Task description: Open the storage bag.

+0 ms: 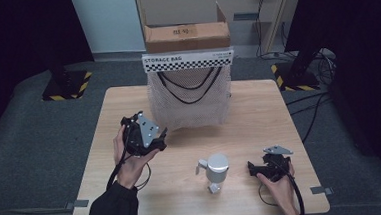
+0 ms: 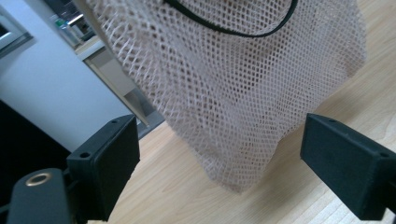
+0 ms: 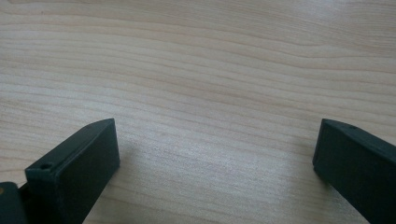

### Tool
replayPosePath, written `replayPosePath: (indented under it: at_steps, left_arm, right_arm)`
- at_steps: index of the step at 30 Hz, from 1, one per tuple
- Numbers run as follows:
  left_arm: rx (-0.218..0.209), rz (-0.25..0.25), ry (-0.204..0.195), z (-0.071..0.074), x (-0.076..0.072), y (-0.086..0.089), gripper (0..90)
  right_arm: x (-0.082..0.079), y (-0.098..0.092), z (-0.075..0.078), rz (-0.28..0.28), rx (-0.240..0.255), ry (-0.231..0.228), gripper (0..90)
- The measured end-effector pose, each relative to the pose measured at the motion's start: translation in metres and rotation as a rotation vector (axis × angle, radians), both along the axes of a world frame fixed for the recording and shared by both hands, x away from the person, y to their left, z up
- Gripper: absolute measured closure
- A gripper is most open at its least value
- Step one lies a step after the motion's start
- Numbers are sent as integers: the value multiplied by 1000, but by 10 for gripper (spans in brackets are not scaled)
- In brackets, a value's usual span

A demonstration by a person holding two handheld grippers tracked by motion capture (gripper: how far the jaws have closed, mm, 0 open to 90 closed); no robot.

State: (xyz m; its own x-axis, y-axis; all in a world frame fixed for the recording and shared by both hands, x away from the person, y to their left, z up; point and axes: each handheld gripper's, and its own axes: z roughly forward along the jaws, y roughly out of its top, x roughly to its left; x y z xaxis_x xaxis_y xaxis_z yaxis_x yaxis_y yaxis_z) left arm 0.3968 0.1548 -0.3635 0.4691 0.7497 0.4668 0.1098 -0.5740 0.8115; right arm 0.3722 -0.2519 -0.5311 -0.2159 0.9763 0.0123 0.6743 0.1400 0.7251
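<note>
Right now I have the left gripper (image 1: 161,138) raised off the table (image 1: 259,113) on the left side, tipped so that its grey plate faces up, and aimed toward the mesh bag (image 1: 190,100) at the far middle. From the left gripper view (image 2: 219,154) its two black jaws stand wide apart with nothing between them, and the bag's lower corner (image 2: 233,116) hangs just beyond them, close but not touching, its bottom edge meeting the wood. The bag is pale netting with black cord handles looped inside, and it hangs from a white header card (image 1: 188,59) with a checkered strip. Behind it, on the far side, I see a brown cardboard box (image 1: 186,35). My right gripper (image 1: 252,169) sits low at the near right of the table, held by the right hand (image 1: 278,190), with its jaws pointing left toward the silver bottle (image 1: 216,168). From the right gripper view (image 3: 215,154) those jaws are also spread wide and empty, with bare wood grain ahead of them. The bottle lies near the middle of the near edge, between my two hands, a short gap away from the right gripper and well apart from the left one. It looks tipped toward me, its round end facing up; I cannot tell whether it stands or lies flat. The left hand (image 1: 129,161) grips its tool from below.
</note>
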Motion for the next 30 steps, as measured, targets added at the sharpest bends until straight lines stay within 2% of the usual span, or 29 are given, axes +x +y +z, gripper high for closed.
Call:
replayPosePath:
  at_steps: [1,3,7,11,12,13,15,17,19,24,26,27,28,30]
  left_arm:
    - [12,-16,18,2,3,-3,131]
    - [21,-20,21,3,5,-4,146]
    - [69,-30,32,9,11,-11,153]
    - [87,-47,38,10,14,-17,152]
    - [106,-60,29,11,16,-21,152]
    - [106,-60,29,11,16,-21,150]
    - [147,-85,16,13,18,-27,160]
    - [162,-89,10,13,19,-30,164]
    - [206,-103,-9,16,20,-36,175]
    - [244,-128,-24,18,22,-45,189]
    - [266,-134,-38,18,23,-50,190]
    - [291,-144,-49,17,24,-54,192]
    - [291,-144,-49,17,24,-54,192]
    - [322,-153,-55,17,26,-59,191]
  right_arm:
    - [0,0,0,-2,2,1,3]
    - [0,0,0,0,0,0,4]
    - [0,0,0,0,0,0,4]
    - [0,0,0,-2,2,1,3]
    - [0,0,0,-2,2,1,3]
    - [0,0,0,-2,2,1,4]
    - [0,0,0,0,0,0,4]
    - [0,0,0,-2,2,1,3]
    - [0,0,0,-2,2,1,3]
    - [0,0,0,-2,2,1,4]
    - [0,0,0,-2,2,1,4]
    - [0,0,0,-2,2,1,3]
    - [0,0,0,-2,2,1,3]
    - [0,0,0,0,0,0,3]
